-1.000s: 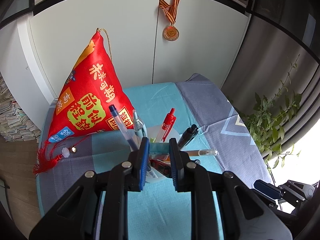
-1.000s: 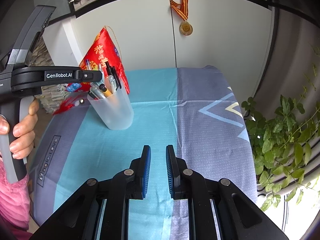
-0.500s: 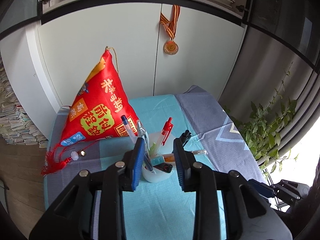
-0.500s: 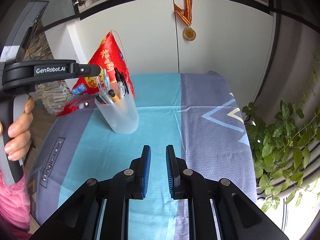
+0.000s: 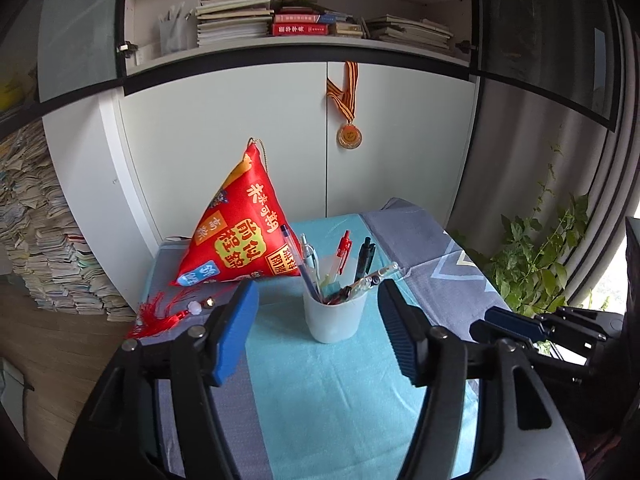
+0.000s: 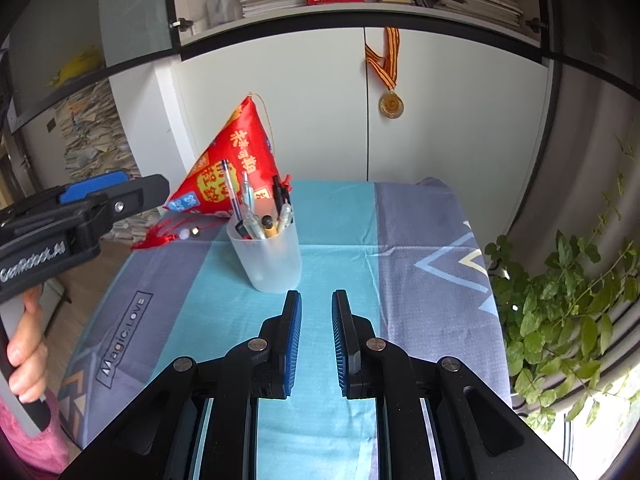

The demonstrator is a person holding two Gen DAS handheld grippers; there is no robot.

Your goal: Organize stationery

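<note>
A frosted white pen cup [image 5: 334, 318] stands upright on the blue and grey tablecloth [image 5: 332, 396]. It holds several pens [image 5: 345, 254], among them a blue, a red and a black one. My left gripper [image 5: 318, 294] is wide open and empty, drawn back from the cup. In the right wrist view the cup [image 6: 267, 261] stands just beyond my right gripper [image 6: 316, 300], which is narrowly open and empty. The left gripper [image 6: 132, 194] shows there at the left, held by a hand.
A red triangular cushion [image 5: 244, 240] with a red tassel [image 5: 160, 314] stands behind the cup. White cabinet doors [image 5: 240, 140] with a hanging medal [image 5: 349, 136] rise behind the table. A green plant [image 6: 568, 304] is off the table's right edge. Paper stacks [image 5: 36, 256] lie at the left.
My left gripper has opened wide and pulled up and back from the cup of pens. My right gripper has kept its small gap and moved a little closer to the cup.
</note>
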